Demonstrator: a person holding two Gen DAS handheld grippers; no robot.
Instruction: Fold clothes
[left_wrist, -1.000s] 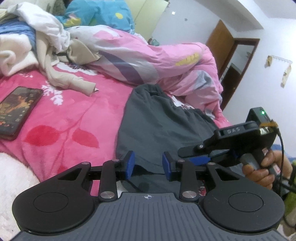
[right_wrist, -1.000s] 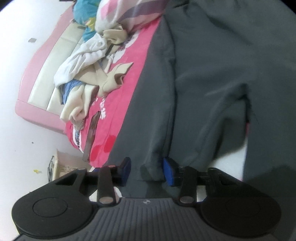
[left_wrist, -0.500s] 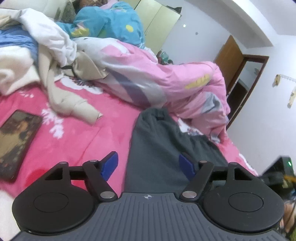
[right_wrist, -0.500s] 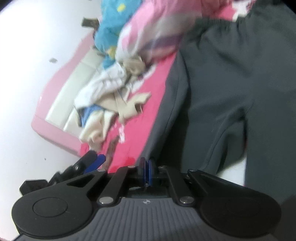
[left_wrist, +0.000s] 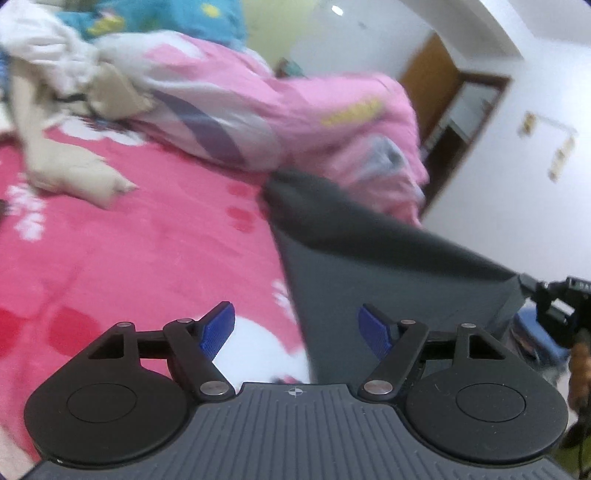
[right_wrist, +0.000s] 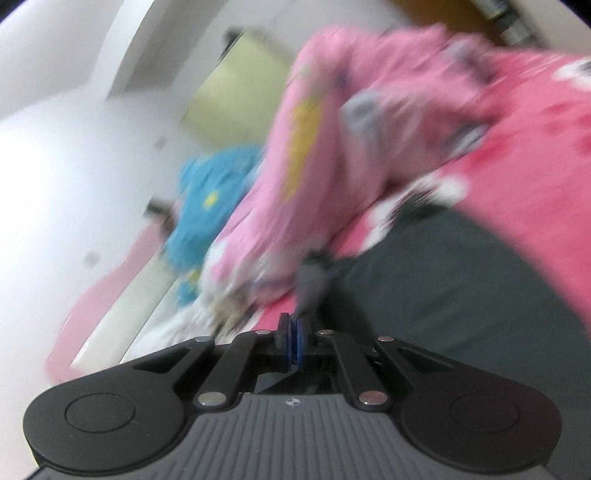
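Dark grey trousers (left_wrist: 369, 266) lie on the pink bed sheet (left_wrist: 129, 240), one edge pulled up taut toward the right. That edge runs to my right gripper (left_wrist: 554, 299), seen at the far right of the left wrist view. In its own blurred view, the right gripper (right_wrist: 291, 339) is shut, a peak of grey fabric (right_wrist: 310, 284) rising from between its blue pads, and the rest of the trousers (right_wrist: 461, 295) spreads to the right. My left gripper (left_wrist: 295, 325) is open wide above the trousers' left edge and holds nothing.
A rumpled pink quilt (left_wrist: 277, 110) lies behind the trousers. Beige and white clothes (left_wrist: 74, 177) are heaped at the left. A blue blanket (right_wrist: 210, 206) sits near the headboard. A brown door (left_wrist: 424, 74) is at the back right. A hand (left_wrist: 580, 365) grips the right tool.
The left gripper opened wide and let go of the trousers' hem. The right gripper shut on the fabric and lifted it, pulling the edge taut; both views swung toward the quilt.
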